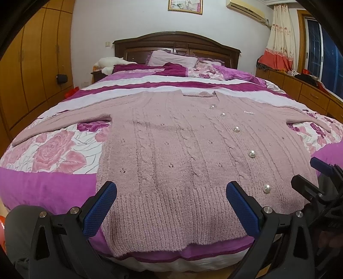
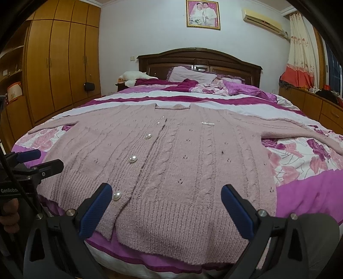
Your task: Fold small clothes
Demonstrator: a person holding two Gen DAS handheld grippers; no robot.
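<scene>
So, left wrist view first: a dusty pink knit cardigan (image 1: 171, 150) is spread flat, front up, on the bed (image 1: 42, 188), with both sleeves stretched out to the sides over the flowery purple and white bedspread. Its hem hangs right at the near edge of the mattress. A row of pearl buttons (image 1: 252, 153) runs down the front, sitting toward the right half here. The left gripper (image 1: 171, 206) is spread wide with nothing between its blue pads (image 1: 100, 206), hovering over the hem; I can't tell if it touches the knit. The right gripper (image 1: 317, 178) pokes in at the right edge, just beside the cardigan's lower right corner. Behind the bed there's a dark wooden headboard (image 1: 175, 43), a pillow (image 1: 171, 58), and a wardrobe (image 1: 32, 64) on the left.

Right wrist view: same cardigan (image 2: 182, 161), now with the buttons (image 2: 133, 159) left of center. The right gripper (image 2: 167, 206) is also wide open and holding nothing, over the hem near the bottom button. The left gripper (image 2: 36, 161) shows at the left edge, just off the cardigan's side. A framed wedding photo (image 2: 203, 14) hangs above the headboard (image 2: 199, 62), with an air conditioner (image 2: 263, 20) to its right.
</scene>
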